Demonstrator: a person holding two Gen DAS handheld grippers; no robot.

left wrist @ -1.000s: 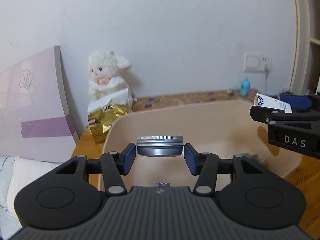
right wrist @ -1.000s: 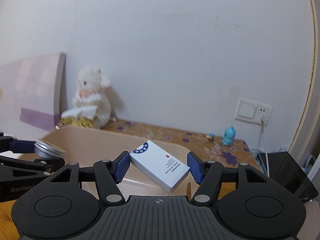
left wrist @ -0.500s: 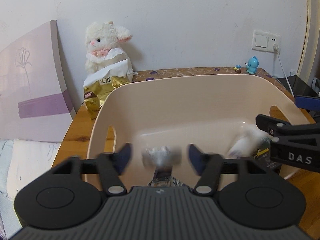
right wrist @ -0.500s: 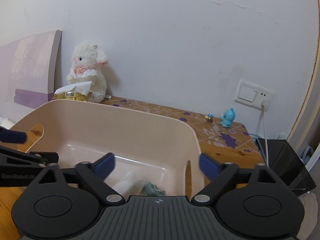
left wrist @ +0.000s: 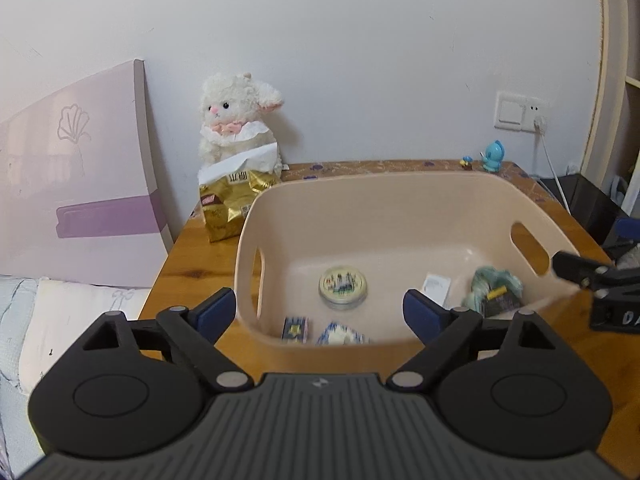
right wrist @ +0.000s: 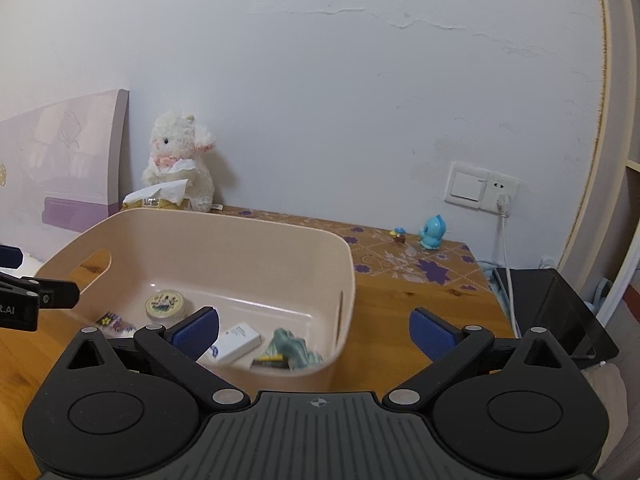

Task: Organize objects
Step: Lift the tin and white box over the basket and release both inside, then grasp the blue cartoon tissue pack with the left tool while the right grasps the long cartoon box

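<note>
A beige plastic bin (left wrist: 400,200) (right wrist: 224,232) stands on the wooden table. Inside lie a round metal tin (left wrist: 342,282) (right wrist: 165,304), a white box (left wrist: 436,285) (right wrist: 236,341), a green crumpled packet (left wrist: 494,286) (right wrist: 294,348) and small printed packets (left wrist: 296,328) (right wrist: 110,320). My left gripper (left wrist: 320,314) is open and empty, held above the bin's near rim. My right gripper (right wrist: 314,328) is open and empty over the bin's right end; it shows at the right edge of the left wrist view (left wrist: 592,280).
A white plush lamb (left wrist: 236,128) (right wrist: 180,160) sits behind a gold snack bag (left wrist: 232,200) at the back left. A purple-white board (left wrist: 76,184) leans on the wall. A blue figurine (right wrist: 434,234), wall socket (right wrist: 482,186) with cable, and black box (right wrist: 560,312) are at the right.
Both grippers opened wide and let go: the tin and the white box dropped into the bin. Both grippers pulled back and up from the bin.
</note>
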